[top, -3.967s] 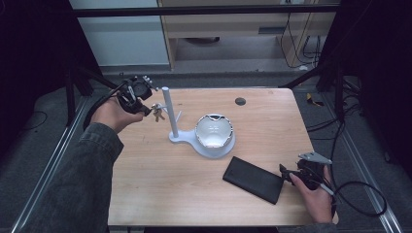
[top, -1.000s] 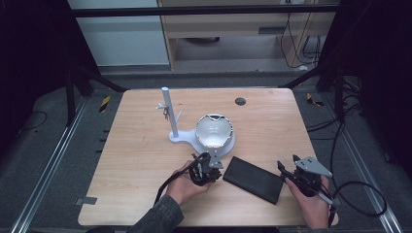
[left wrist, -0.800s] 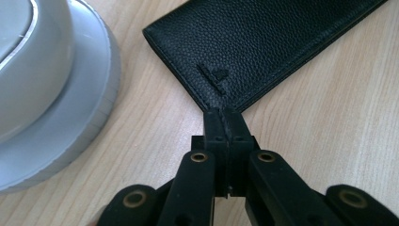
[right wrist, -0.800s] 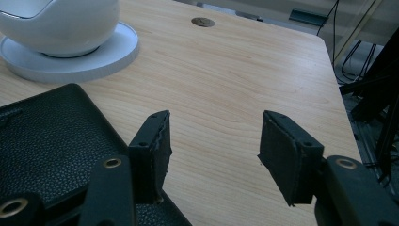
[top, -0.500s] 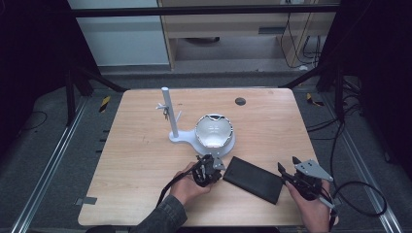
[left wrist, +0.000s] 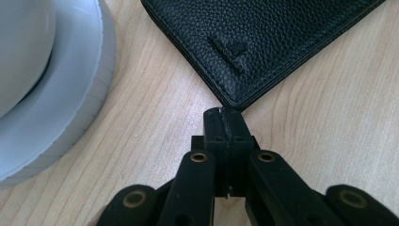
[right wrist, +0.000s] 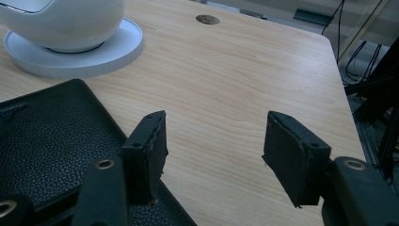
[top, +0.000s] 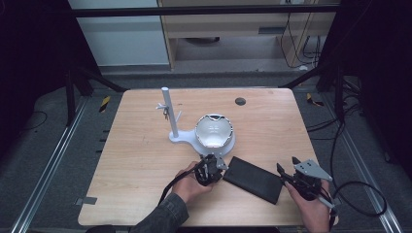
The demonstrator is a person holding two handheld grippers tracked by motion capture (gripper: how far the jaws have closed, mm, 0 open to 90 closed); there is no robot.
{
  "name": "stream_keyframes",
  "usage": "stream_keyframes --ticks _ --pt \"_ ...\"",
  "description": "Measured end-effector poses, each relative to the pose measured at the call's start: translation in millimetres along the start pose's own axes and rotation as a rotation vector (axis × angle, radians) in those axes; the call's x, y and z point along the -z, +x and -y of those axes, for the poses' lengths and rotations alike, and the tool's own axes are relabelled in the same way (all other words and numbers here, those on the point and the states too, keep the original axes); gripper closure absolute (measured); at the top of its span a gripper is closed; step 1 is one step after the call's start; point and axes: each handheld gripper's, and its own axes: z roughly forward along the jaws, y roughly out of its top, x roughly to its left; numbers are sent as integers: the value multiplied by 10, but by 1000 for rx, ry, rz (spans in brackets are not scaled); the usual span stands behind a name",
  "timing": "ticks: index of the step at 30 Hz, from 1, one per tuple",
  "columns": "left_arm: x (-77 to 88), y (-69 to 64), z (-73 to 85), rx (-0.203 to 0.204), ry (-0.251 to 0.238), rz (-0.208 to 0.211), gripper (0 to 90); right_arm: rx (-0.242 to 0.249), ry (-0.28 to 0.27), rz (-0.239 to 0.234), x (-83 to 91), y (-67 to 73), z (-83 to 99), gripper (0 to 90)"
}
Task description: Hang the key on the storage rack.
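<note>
A black leather wallet (top: 253, 179) lies flat on the near right part of the wooden table (top: 145, 155), set at a slant, between the 2 grippers. The left gripper (top: 217, 166) sits just off the wallet's left corner; in the left gripper view its jaws are pressed together with nothing between them, and their tips (left wrist: 224, 118) stand right at the wallet's corner (left wrist: 263, 42), contact not resolvable. The right gripper (top: 286, 171) rests at the wallet's right end with its jaws spread; in the right gripper view the left jaw stands over the wallet's edge (right wrist: 51, 136) and the right jaw over bare table, pinching nothing. Whether that left jaw touches the leather cannot be told. Just behind the wallet stands a white stand (top: 192, 137), made of a round base, a bowl-shaped white shell (top: 214, 130) on it and 1 upright post (top: 168, 109) carrying a small hanging item, too small to identify. The base's rim (left wrist: 70, 94) lies close beside the left gripper, leaving a narrow strip of table between base and wallet. A dark round disc (top: 240, 101) sits in the table near its far edge, well apart from the work. The wallet's far half is cut off in the left gripper view, and its near part is hidden behind the jaw in the right gripper view. The surroundings beyond the table are dark and hard to make out.
</note>
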Motion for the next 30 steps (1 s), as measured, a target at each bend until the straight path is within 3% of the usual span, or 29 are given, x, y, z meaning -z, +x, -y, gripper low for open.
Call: stream_keyframes --ticks 14,18,23,27,30 --pt "-27 -11 -32 -16 23 12 900 5 -4 -2 7 -3 -6 395" --pt "5 -1 -27 -12 1 18 900 11 -6 -19 8 16 -11 388" --pt "79 9 -22 12 -49 22 900 55 7 -118 -11 168 -38 330" --pt "133 18 -29 41 -101 27 898 122 41 -214 -37 397 -57 227" --pt "147 45 -48 64 -123 39 895 168 71 -258 -62 578 -76 175"
